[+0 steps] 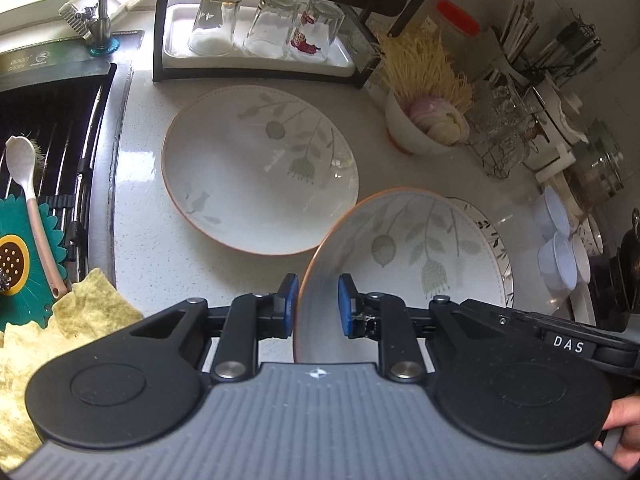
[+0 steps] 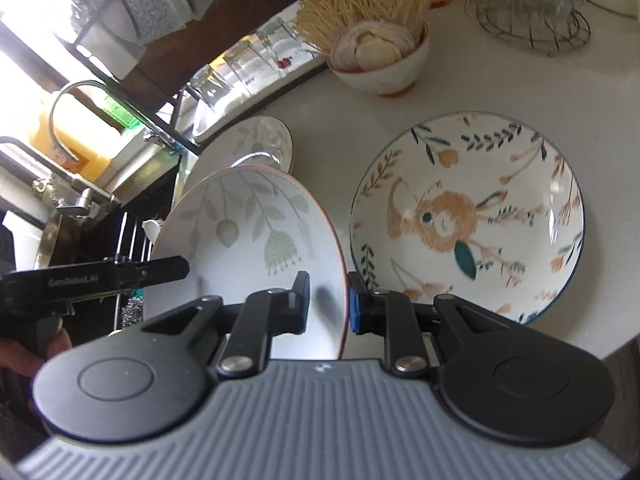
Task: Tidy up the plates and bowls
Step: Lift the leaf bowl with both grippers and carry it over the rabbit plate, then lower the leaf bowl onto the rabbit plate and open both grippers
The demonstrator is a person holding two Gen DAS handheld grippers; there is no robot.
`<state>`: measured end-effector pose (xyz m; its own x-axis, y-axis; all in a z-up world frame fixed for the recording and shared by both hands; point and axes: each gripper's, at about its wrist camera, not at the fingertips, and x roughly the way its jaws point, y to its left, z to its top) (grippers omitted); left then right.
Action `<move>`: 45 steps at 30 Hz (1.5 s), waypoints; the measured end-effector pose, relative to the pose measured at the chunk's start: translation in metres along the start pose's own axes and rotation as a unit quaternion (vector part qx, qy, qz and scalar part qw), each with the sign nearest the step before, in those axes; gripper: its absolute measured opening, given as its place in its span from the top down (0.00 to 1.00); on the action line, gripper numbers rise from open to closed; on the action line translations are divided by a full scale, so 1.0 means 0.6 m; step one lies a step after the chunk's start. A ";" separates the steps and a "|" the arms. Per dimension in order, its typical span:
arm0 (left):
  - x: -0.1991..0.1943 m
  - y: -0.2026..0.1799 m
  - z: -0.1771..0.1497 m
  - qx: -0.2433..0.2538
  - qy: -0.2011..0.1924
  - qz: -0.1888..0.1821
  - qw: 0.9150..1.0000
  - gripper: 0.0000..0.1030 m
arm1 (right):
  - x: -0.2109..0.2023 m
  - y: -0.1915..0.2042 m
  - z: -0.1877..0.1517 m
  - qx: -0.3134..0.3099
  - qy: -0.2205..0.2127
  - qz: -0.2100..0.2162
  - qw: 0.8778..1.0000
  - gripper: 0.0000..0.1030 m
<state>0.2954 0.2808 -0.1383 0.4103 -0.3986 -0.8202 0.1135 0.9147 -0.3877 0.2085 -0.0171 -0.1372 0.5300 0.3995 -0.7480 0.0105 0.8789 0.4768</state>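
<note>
A white leaf-pattern plate with an orange rim (image 1: 400, 256) is held tilted above the counter; it also shows in the right wrist view (image 2: 256, 248). My left gripper (image 1: 318, 306) pinches its near rim between blue pads. My right gripper (image 2: 328, 306) pinches the plate's right rim. A matching leaf plate (image 1: 256, 168) lies flat on the counter to the left, also seen far off (image 2: 256, 140). A fox-pattern plate (image 2: 468, 216) lies flat to the right, its edge showing under the held plate (image 1: 500, 252).
A bowl of sliced onion and noodles (image 1: 424, 120) stands behind. A tray with three upturned glasses (image 1: 264, 28) is at the back. The sink (image 1: 44, 160) with a spoon and yellow cloth is left. Wire rack (image 1: 504, 140) and small white cups (image 1: 560, 240) are right.
</note>
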 end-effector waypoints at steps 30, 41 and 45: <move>0.157 -0.231 0.043 0.009 0.006 0.032 0.999 0.76 | -0.043 -0.209 0.100 -0.032 -0.010 -0.018 0.999 0.78; 0.202 -0.247 0.038 0.006 0.028 0.066 0.997 0.76 | -0.013 -0.229 0.098 -0.049 0.015 -0.034 0.998 0.78; 0.214 -0.242 0.032 0.000 0.034 0.074 0.997 0.75 | -0.004 -0.217 0.096 -0.077 0.007 -0.053 0.996 0.78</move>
<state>0.3488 0.0981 -0.1796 0.3601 -0.2635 -0.8949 0.0560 0.9637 -0.2612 0.2548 -0.1476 -0.1708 0.5202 0.3053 -0.7976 -0.0643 0.9453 0.3199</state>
